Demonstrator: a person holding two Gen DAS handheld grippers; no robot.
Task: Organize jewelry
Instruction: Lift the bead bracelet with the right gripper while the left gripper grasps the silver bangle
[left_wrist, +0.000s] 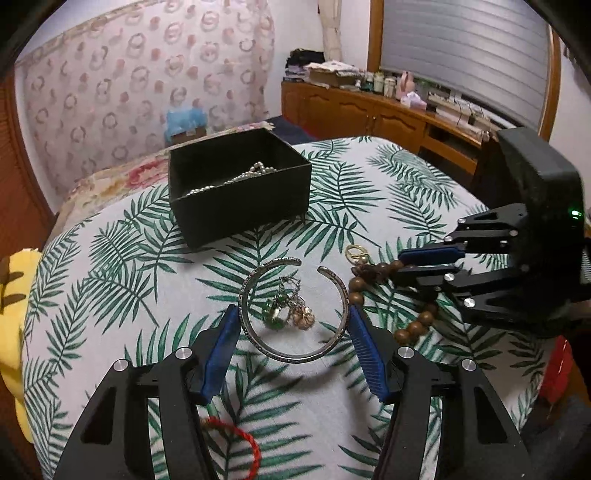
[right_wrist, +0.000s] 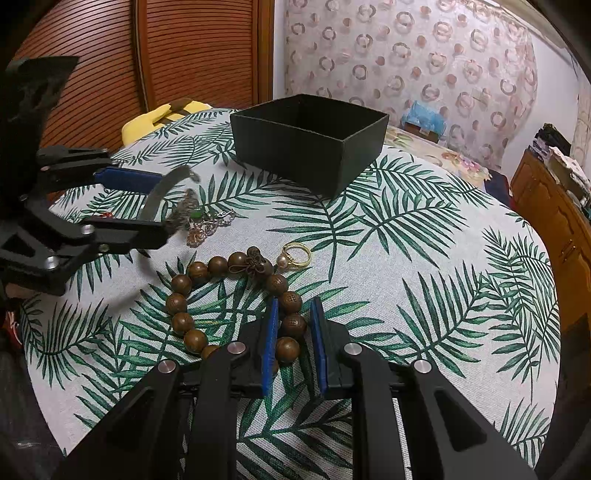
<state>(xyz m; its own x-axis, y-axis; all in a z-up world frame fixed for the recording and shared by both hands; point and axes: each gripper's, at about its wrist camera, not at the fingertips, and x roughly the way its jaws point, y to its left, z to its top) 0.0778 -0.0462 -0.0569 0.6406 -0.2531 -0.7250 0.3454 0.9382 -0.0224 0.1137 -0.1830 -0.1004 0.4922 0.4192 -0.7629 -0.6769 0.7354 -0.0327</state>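
A black open box (left_wrist: 240, 188) holding a pearl strand (left_wrist: 236, 177) stands at the far side of the leaf-print table; it also shows in the right wrist view (right_wrist: 306, 140). My left gripper (left_wrist: 293, 321) is shut on a silver cuff bangle (left_wrist: 295, 356), its blue pads (left_wrist: 221, 347) touching the two sides, the bangle lifted off the cloth. A green and gold charm chain (left_wrist: 291, 310) lies under it. My right gripper (right_wrist: 295, 325) is shut on a brown wooden bead bracelet (right_wrist: 236, 299), which lies on the table. A gold pearl ring (right_wrist: 295, 254) lies beside it.
A red cord bracelet (left_wrist: 243, 443) lies near the table's front edge. A yellow cushion (left_wrist: 14, 295) sits left of the table. A wooden sideboard (left_wrist: 369, 110) with clutter stands behind, and a floral bed (right_wrist: 436, 147) lies beyond the box.
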